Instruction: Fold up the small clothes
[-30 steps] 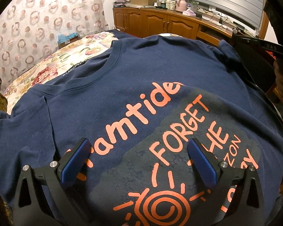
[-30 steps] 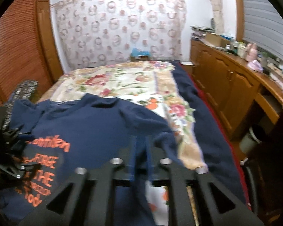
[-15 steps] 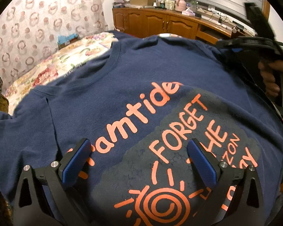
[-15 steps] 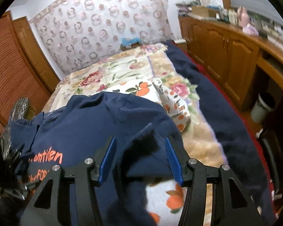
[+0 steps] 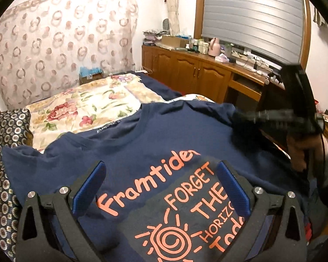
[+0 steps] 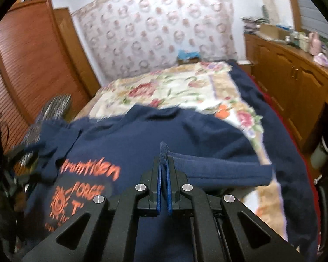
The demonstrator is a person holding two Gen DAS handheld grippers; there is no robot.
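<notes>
Left wrist view, shirt: one navy T-shirt [image 5: 142, 144] spread on floral bedspread [image 5: 87, 102], 12 o'clock of the spread-wide left gripper [image 5: 161, 187].
Change: gripper raised, more bed visible.
Around: wooden cabinets [image 5: 185, 69] at 1 o'clock.
Right wrist view, grip: right gripper [image 6: 163, 172] clamped on sleeve fabric [image 6: 207, 170].
Change: half a second ago parted.

Your left gripper [image 5: 161, 187] hovers with fingers spread wide; your right gripper [image 6: 163, 170] is pinched tight on cloth.
</notes>
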